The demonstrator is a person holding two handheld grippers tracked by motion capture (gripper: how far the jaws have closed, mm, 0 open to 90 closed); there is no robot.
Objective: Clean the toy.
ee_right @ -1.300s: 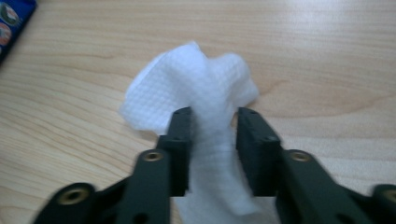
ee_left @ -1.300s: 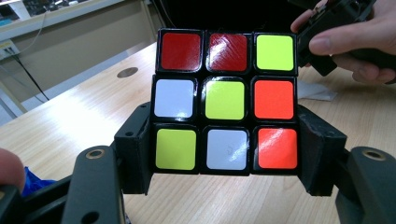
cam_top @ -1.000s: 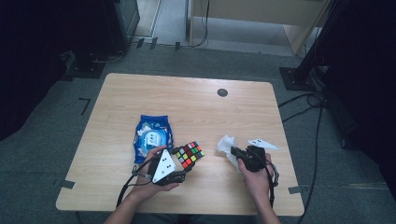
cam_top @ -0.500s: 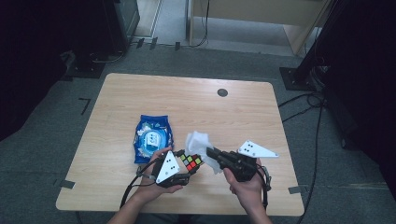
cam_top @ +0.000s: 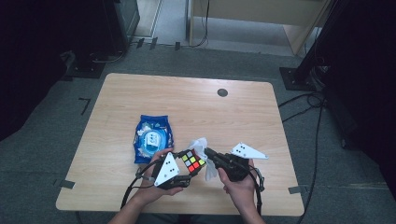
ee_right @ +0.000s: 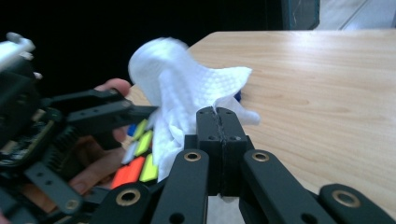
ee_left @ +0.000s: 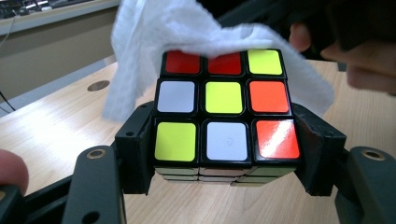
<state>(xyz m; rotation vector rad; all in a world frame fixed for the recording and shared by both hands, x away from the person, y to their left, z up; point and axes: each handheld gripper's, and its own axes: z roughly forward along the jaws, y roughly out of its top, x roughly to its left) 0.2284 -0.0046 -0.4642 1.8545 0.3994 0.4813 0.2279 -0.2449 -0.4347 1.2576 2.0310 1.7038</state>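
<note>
1. Right claw (cam_top: pixel 208 152) is pinched tight on the wipe (cam_top: pixel 200 145); in the right gripper view its jaws meet flat with the white sheet (ee_right: pixel 187 88) bunched out ahead of them.
2. Left claw (cam_top: pixel 187 169) is clamped on the cube (cam_top: pixel 193 161), one jaw on each side, as the left gripper view shows (ee_left: pixel 224 112).
3. What has changed: a second ago I held the wipe off to the right of the cube, apart from it. Now my right hand (cam_top: pixel 240 184) has swung in to the left and lifted, and the wipe drapes over the cube's far top edge (ee_left: pixel 187 28), touching it.
4. The cube itself has kept its place above the worktop (cam_top: pixel 187 102) near its front edge, just right of the blue pack (cam_top: pixel 152 137).
5. I judge that the wiping is just starting: cloth has reached the cube, but most of the top face is uncovered.
6. Writing: the pack's print is too small to read. The cube's stickers show colours with no legible lettering; the white plates on the claws carry dots, no words.
</note>
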